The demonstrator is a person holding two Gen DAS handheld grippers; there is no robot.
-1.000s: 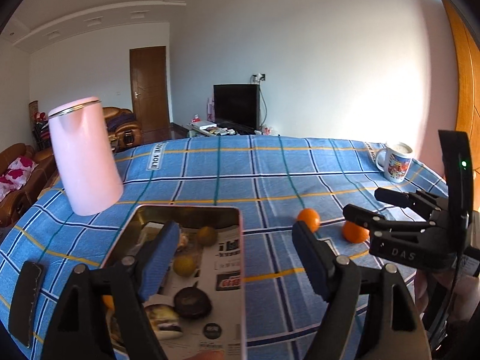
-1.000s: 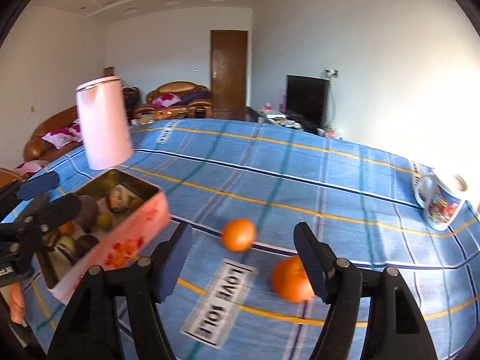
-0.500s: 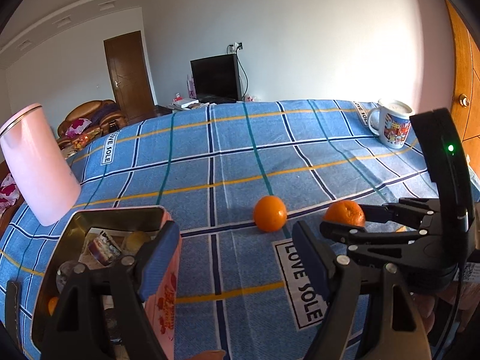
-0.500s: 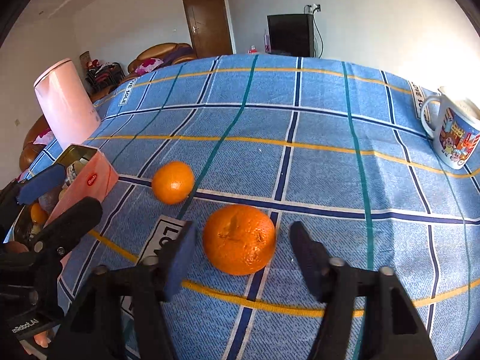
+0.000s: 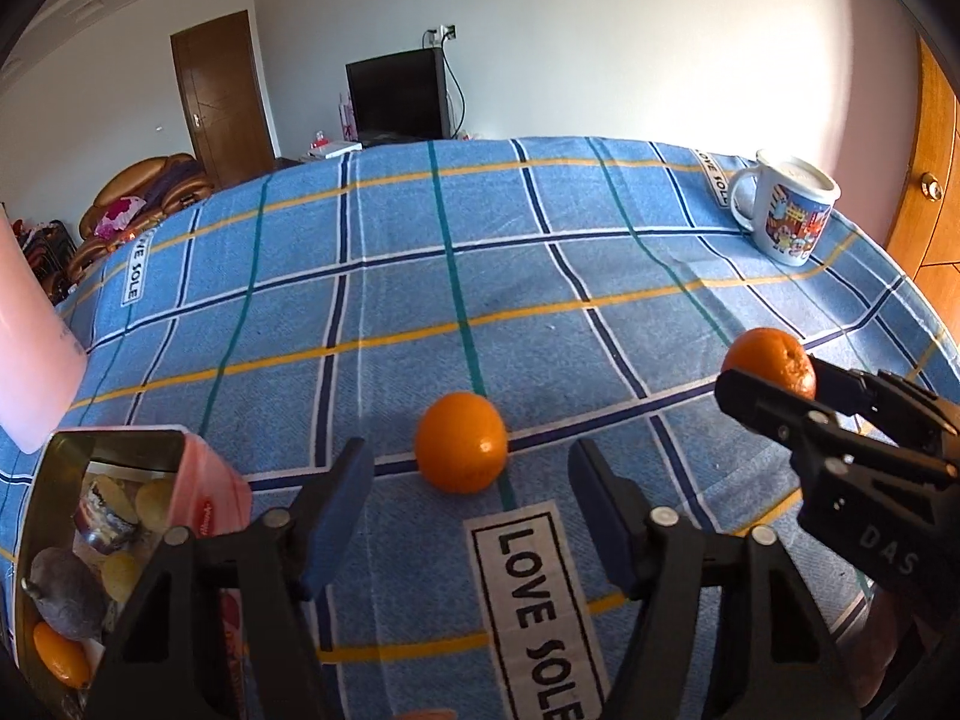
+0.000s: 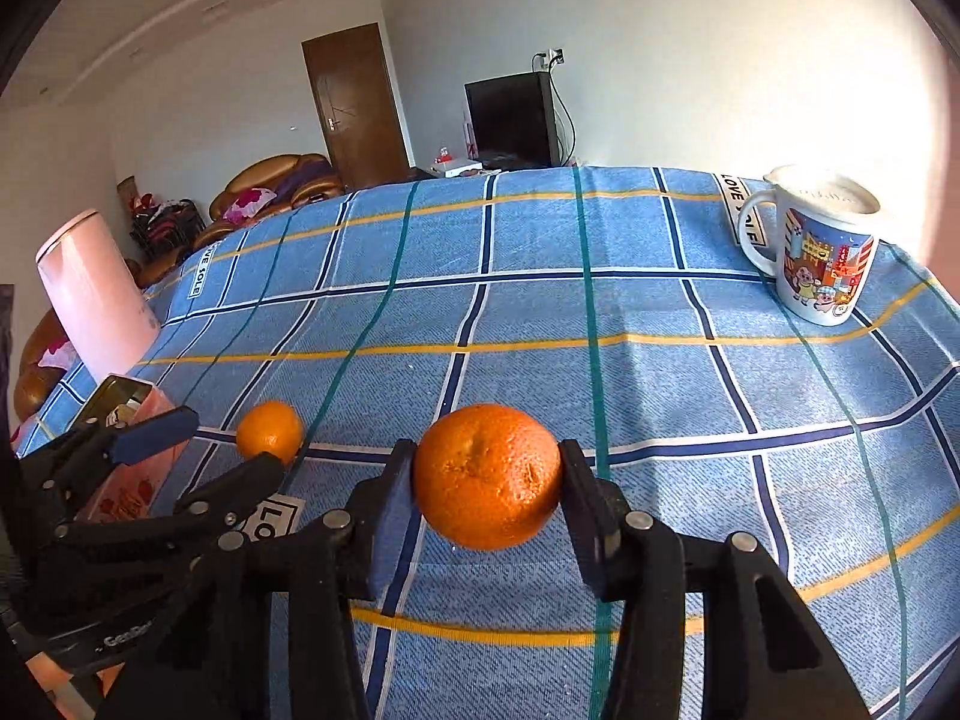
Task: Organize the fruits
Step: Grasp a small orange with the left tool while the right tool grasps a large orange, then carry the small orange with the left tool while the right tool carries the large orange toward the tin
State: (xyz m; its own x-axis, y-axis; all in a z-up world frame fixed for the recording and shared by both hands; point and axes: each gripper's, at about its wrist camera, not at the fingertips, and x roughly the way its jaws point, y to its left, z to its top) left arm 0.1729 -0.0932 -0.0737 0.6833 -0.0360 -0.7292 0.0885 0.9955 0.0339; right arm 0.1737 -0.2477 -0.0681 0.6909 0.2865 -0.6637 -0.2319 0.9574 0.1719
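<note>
Woven checked tablecloth [image 6: 660, 384], right tongs [image 6: 487, 480] clamped on dimpled round orange [image 6: 487, 474] (left tongs [image 5: 471, 513] apart).

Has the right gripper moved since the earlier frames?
Yes. The right gripper has advanced to the larger orange, closing on it; the mug looms nearer.

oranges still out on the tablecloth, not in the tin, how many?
2. The larger orange sits between the right gripper fingers, which touch it. The smaller orange lies ahead of the open left gripper. Others may be hidden off-frame.
</note>
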